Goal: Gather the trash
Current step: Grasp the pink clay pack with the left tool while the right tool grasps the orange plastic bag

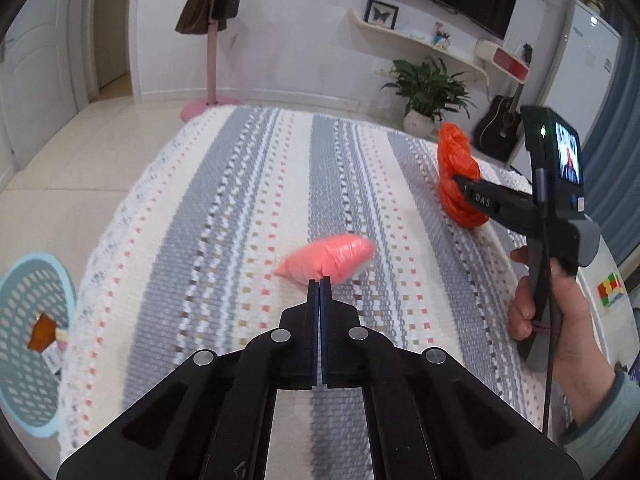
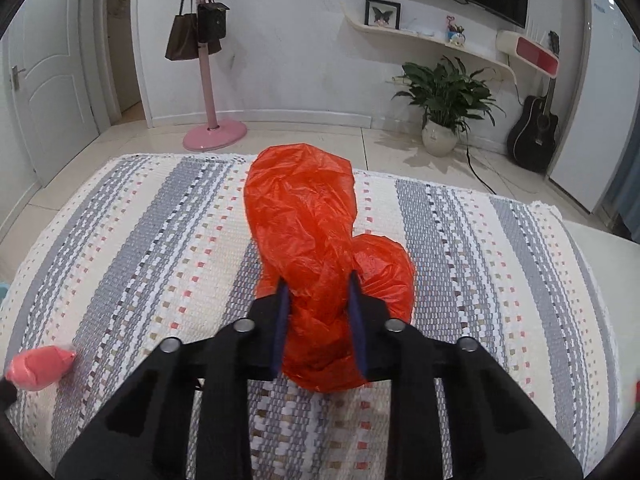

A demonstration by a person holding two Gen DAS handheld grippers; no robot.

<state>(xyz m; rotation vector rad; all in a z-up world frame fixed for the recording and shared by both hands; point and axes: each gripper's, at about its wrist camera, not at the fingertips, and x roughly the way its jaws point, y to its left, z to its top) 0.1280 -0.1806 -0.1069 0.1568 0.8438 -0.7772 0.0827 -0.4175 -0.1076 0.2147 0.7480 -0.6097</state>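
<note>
A crumpled orange plastic bag (image 2: 308, 240) lies on the striped woven cloth (image 2: 140, 240). My right gripper (image 2: 318, 292) is closed on the bag's lower part, which fills the gap between the fingers; it also shows in the left wrist view (image 1: 456, 178) with the bag (image 1: 456, 156). A pink wrapped packet (image 1: 328, 258) lies mid-cloth, seen at the left edge of the right wrist view (image 2: 38, 366). My left gripper (image 1: 320, 280) is shut and empty, its tips just in front of the pink packet.
A light blue perforated basket (image 1: 28, 344) with some wrappers inside stands on the floor left of the cloth. A pink coat stand (image 2: 208, 92), a potted plant (image 2: 444, 104) and a guitar (image 2: 534, 132) stand along the far wall.
</note>
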